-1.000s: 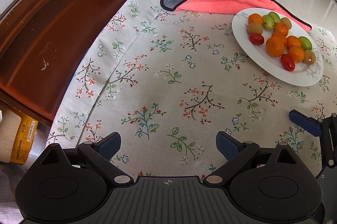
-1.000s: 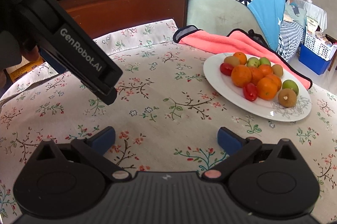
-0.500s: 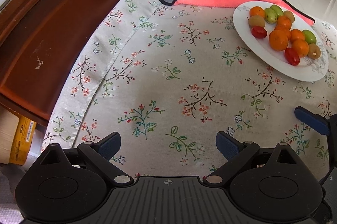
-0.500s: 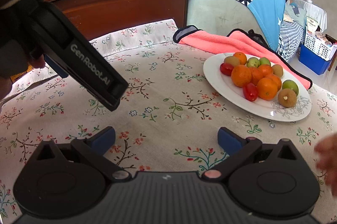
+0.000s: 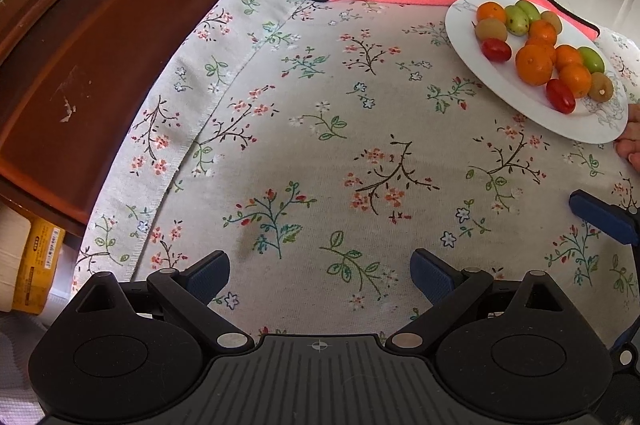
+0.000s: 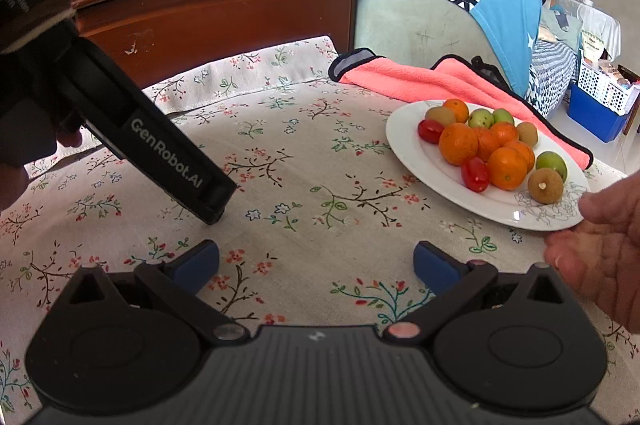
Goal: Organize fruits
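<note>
The fruits [image 6: 494, 153] sit heaped on a white plate [image 6: 412, 149] at about two o'clock from my right gripper [image 6: 316, 261]: oranges, red tomatoes, green and brownish pieces touching one another. A bare hand [image 6: 600, 237] reaches in at three o'clock, fingertips touching or just beside the plate's near rim. Both my grippers hover spread wide over the flowered tablecloth [image 5: 320, 129], holding nothing; the left gripper [image 5: 320, 271] has the plate at one o'clock. A pink towel [image 6: 420, 81] lies behind the plate. My worry, as I judge it: if that hand nudges the plate, the round fruits may roll off, and my right gripper could collide with the hand while approaching.
</note>
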Demonstrator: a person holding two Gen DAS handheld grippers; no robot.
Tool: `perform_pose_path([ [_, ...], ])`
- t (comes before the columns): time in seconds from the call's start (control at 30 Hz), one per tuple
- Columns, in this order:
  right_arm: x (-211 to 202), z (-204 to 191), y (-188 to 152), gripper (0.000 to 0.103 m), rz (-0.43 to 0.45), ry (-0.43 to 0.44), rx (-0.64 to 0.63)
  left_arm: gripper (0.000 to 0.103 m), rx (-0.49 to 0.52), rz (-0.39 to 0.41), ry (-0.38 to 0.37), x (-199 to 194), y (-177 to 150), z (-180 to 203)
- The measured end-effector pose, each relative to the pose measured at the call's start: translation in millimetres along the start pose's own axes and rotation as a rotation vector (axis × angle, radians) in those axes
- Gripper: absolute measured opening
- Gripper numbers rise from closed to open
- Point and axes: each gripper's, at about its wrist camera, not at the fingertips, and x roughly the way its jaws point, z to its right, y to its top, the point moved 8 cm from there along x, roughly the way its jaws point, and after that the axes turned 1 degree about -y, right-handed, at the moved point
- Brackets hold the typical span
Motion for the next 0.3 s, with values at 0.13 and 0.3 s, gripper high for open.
perform_pose_path([
  [0.13, 0.0, 0.0, 0.0, 0.102, 0.0, 0.0, 0.0, 0.098, -0.01, 0.005, -0.008, 0.4, -0.3, -2.0],
  [0.3, 0.0, 0.0, 0.0, 0.102, 0.0, 0.0, 0.0, 0.099, -0.027, 0.02, -0.024, 1.7, -0.6, -2.8],
])
